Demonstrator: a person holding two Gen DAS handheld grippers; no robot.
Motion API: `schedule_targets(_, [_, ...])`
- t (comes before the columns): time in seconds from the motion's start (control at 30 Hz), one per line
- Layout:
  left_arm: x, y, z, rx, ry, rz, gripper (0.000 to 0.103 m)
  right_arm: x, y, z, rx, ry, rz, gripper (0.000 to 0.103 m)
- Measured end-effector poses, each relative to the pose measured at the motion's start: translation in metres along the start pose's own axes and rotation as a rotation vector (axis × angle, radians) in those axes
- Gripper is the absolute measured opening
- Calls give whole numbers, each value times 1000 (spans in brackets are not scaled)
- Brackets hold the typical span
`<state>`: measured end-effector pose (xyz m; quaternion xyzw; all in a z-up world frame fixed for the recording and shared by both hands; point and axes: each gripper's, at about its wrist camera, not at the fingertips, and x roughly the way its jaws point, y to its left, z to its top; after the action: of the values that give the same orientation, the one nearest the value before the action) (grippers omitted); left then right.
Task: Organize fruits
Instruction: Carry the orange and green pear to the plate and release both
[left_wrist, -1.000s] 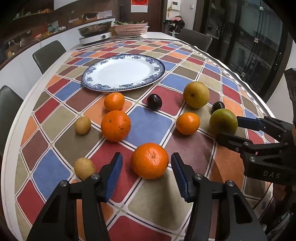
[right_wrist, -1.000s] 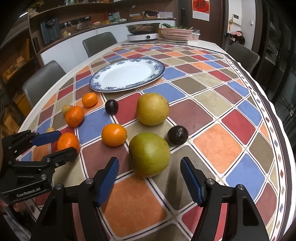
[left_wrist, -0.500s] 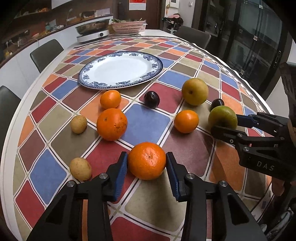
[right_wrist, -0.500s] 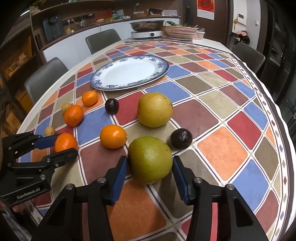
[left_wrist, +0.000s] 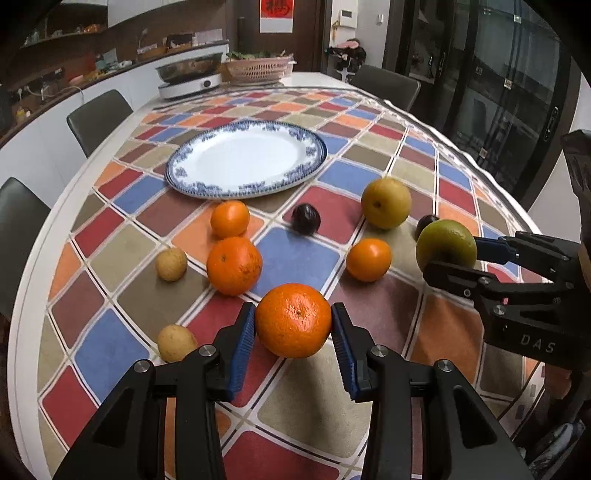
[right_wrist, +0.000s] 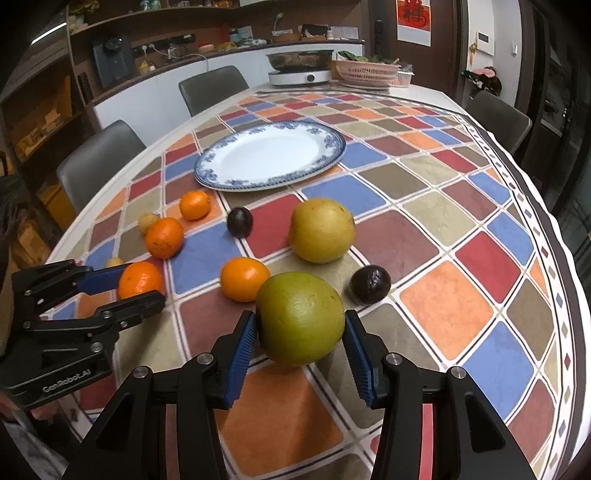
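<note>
My left gripper (left_wrist: 293, 314) is shut on a large orange (left_wrist: 293, 320) low over the checked tablecloth, blue pads pressing both its sides. A big green citrus fruit (right_wrist: 300, 317) sits in my right gripper (right_wrist: 300, 319), which is shut on it; the fruit (left_wrist: 445, 243) also shows at the right of the left wrist view. Farther back lies an empty blue-rimmed white plate (left_wrist: 221, 190). Between it and me are two oranges (left_wrist: 233, 266), a third orange (left_wrist: 368, 259), a yellow pear (left_wrist: 386, 203), two dark plums (left_wrist: 306, 219) and two small tan fruits (left_wrist: 171, 264).
At the table's far end stand an induction cooker with a pan (left_wrist: 190, 79) and a pink basket (left_wrist: 258, 68). Dark chairs (left_wrist: 98, 118) ring the table. The table's rounded edge (right_wrist: 554, 229) curves close on the right, before dark glass doors.
Both grippers closed from open onto their fruits, the left on the orange and the right on the green citrus. Both views have since tipped up slightly.
</note>
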<state>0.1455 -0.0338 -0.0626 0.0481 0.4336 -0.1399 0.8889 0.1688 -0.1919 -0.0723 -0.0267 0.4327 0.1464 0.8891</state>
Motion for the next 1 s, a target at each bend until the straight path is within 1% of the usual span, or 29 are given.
schedule_targets(0.17, [-17, 3, 12, -2, -47, -6, 40, -14, 6, 9, -22, -33, 8, 48])
schedule_targets(0.37, [-31, 8, 30, -5, -98, -25, 40, -30, 13, 27, -30, -78, 52, 48])
schedule_targets(0.5, [-34, 13, 45, -9, -122, -21, 40, -34, 15, 43, -38, -104, 74, 48])
schedule_targets(0.63, [-33, 21, 62, -12, -138, -15, 40, -33, 18, 64, -56, -132, 84, 48])
schedule_targets(0.7, [-32, 24, 70, -2, -152, 0, 40, -32, 19, 74, -72, -144, 82, 48])
schedule_targets(0.73, [-32, 26, 76, 5, -160, 10, 40, -31, 20, 80, -79, -150, 81, 45])
schedule_targets(0.83, [-30, 31, 90, 16, -179, 19, 40, -27, 18, 96, -92, -158, 82, 45])
schedule_targets(1.0, [-18, 43, 113, 1, -174, 10, 40, -12, 16, 120, -94, -155, 89, 45])
